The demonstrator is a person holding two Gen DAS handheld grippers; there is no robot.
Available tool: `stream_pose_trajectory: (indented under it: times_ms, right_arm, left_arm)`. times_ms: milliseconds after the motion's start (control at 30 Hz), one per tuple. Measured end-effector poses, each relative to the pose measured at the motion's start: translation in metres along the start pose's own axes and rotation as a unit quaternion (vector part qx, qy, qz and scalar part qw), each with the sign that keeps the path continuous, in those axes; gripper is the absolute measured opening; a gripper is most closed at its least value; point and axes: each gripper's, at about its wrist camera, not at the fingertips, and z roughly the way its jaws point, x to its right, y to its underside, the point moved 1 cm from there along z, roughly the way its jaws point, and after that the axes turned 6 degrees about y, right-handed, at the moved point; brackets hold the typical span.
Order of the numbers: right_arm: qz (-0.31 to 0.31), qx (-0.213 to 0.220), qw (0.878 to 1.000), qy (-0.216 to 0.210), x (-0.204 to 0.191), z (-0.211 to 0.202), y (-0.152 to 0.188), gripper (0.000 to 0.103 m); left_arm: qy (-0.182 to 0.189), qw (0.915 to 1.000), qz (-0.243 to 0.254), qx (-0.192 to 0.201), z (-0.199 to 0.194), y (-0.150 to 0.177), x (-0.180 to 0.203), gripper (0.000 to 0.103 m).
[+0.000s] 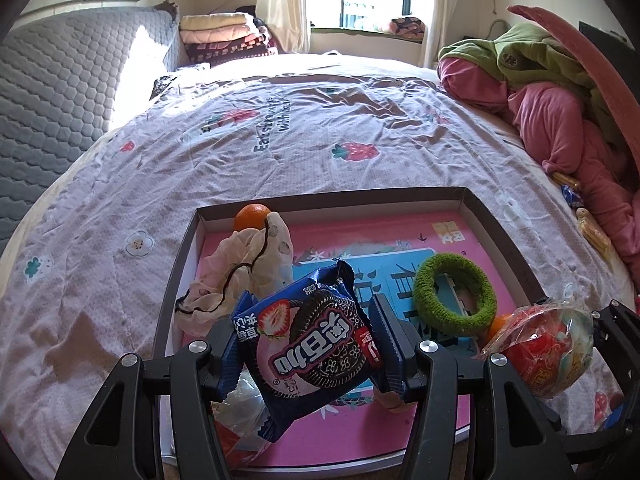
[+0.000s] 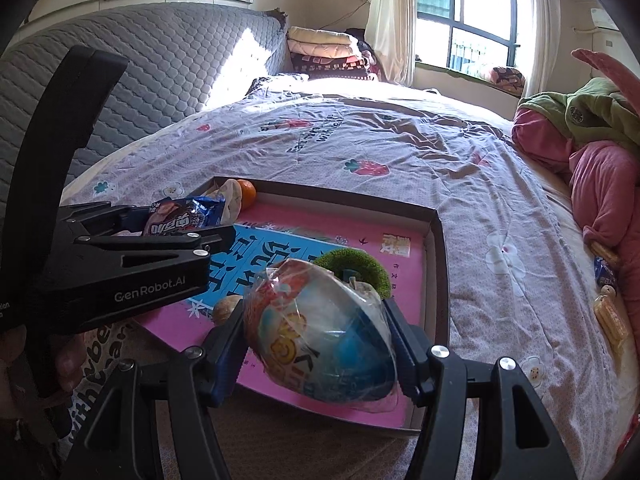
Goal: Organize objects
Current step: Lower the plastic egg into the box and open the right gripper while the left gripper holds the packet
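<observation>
Left wrist view shows a bed [image 1: 320,128] under a strawberry-print sheet, window beyond, bare sheet all round a shallow box [image 1: 496,216]. Left gripper [image 1: 308,340] tilts downward, clamped on a cookie packet [image 1: 308,332] above the box. Right gripper [image 2: 320,336] clamps a wrapped ball [image 2: 320,332] over the box's near edge.

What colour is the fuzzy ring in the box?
Green; the ring shows best in the left wrist view.
</observation>
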Motion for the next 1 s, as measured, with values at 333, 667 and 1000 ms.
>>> stream_pose_trajectory:
  times_ms: [333, 667, 1000]
  right_arm:
    - [-0.007, -0.004, 1.000, -0.003, -0.007, 0.009, 0.006, 0.063]
    - [-0.024, 0.007, 1.000, -0.004, -0.017, 0.009, 0.009, 0.063]
    - [-0.056, 0.007, 0.998, -0.010, -0.032, 0.010, 0.011, 0.063]
  left_arm:
    - [0.004, 1.0000, -0.002, -0.008, 0.013, 0.001, 0.000, 0.059]
    - [0.004, 0.9999, -0.003, -0.014, 0.023, 0.002, 0.001, 0.059]
    - [0.006, 0.9998, -0.004, -0.019, 0.026, 0.004, 0.001, 0.059]
